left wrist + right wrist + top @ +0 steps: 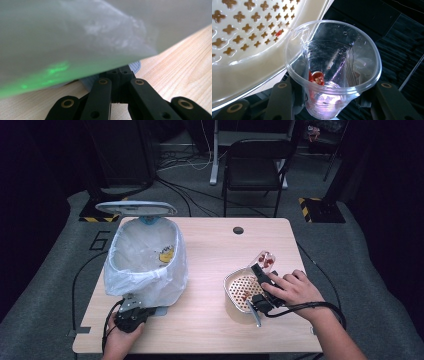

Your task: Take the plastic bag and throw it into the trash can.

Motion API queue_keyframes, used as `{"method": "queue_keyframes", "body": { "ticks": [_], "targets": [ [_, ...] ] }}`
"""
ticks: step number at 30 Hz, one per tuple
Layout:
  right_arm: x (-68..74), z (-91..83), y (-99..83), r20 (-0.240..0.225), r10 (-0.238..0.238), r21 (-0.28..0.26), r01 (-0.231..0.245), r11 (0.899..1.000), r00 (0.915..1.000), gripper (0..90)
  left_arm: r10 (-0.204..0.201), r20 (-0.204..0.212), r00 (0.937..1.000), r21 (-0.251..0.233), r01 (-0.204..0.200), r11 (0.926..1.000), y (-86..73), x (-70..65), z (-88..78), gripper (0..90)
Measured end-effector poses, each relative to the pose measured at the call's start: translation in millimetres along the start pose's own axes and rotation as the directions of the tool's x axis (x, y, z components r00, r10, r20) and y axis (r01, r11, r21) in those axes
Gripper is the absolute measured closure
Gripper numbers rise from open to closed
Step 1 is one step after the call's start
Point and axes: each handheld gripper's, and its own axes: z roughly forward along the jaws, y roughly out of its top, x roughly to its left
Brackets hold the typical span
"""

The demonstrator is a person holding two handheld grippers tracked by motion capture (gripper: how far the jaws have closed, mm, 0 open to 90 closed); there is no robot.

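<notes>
Clear cup point(332, 72) in right tool point(329, 100) overlaps strainer rim point(262, 75).

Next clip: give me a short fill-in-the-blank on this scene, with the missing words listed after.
1. The right gripper holds a clear plastic ____.
2. The bin on the table is lined with a white ____.
3. The bits in the cup are ____ in colour.
4. The cream strainer has a bottom pierced with ____-shaped holes.

Missing words: cup; bag; red; cross
</notes>
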Motion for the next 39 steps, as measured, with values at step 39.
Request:
{"method": "queue_keyframes", "body": {
  "ticks": [39],
  "targets": [
    [-12.1,-1.6,-53.4,-0.195,0.802,-0.15,-0.825,0.545,0.5648,52.1,0.001,-0.002,1.0,0.003,-0.001,1.0,0.1,-0.2,-0.2,90.0]
  ]
}}
